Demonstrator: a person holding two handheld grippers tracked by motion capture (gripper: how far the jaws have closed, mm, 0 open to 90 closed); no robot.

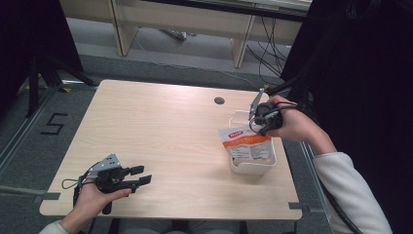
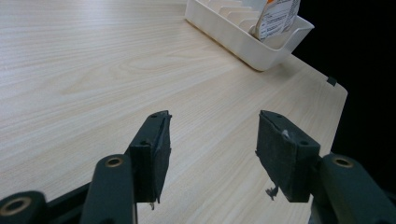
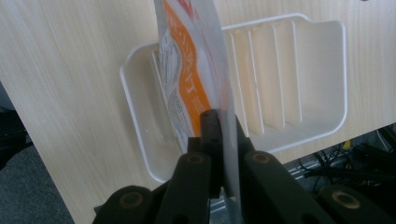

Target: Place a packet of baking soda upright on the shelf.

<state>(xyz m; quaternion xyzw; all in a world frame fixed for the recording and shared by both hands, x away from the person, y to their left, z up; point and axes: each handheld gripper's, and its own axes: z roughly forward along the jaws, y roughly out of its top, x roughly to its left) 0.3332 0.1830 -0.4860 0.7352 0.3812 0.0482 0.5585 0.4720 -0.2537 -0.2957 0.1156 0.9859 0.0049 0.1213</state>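
An orange-and-white pouch [image 1: 245, 142] stands in a white divided rack [image 1: 253, 167] at the table's right side. My right gripper [image 1: 258, 124] reaches it from above and behind, shut on the pouch's upper edge. In the right gripper view the jaws [image 3: 223, 135] pinch the thin pouch [image 3: 187, 70] over the rack [image 3: 299, 93], whose slots beside it hold nothing. My left gripper [image 1: 141, 175] rests low near the front left of the table, open with nothing between its fingers [image 2: 210, 154]. From there the rack [image 2: 233, 32] and pouch [image 2: 275, 16] lie far off.
The wooden table [image 1: 160, 126] has a round cable hole [image 1: 219, 101] at the back, just behind the rack. The rack sits close to the table's right edge. Cables and desk legs lie on the floor beyond the far edge.
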